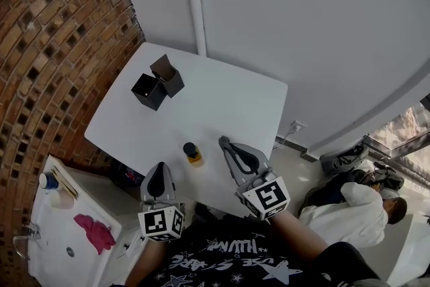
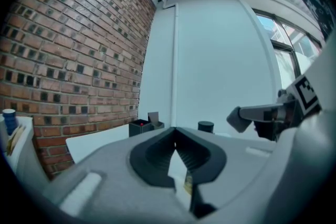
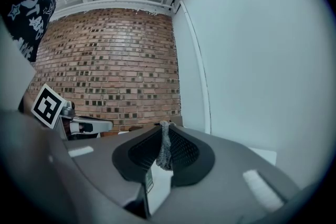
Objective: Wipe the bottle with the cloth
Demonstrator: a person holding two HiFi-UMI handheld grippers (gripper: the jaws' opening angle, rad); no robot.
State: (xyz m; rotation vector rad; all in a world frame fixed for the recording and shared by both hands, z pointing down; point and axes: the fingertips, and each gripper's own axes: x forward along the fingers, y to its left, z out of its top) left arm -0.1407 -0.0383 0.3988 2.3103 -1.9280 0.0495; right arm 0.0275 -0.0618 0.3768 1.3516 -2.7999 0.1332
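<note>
Jaws of the right gripper (image 3: 164,126) pinch a grey cloth (image 3: 164,150); left gripper (image 2: 175,130) jaws closed together, nothing in them. Small bottle (image 1: 193,152) stands on the white table (image 1: 228,97) between both grippers, two black boxes (image 1: 156,84) farther back.

Black star-printed shirt (image 1: 222,264); grey left hand-held gripper (image 1: 159,166) and right hand-held gripper (image 1: 224,142) carry white marker cubes (image 1: 161,223).
</note>
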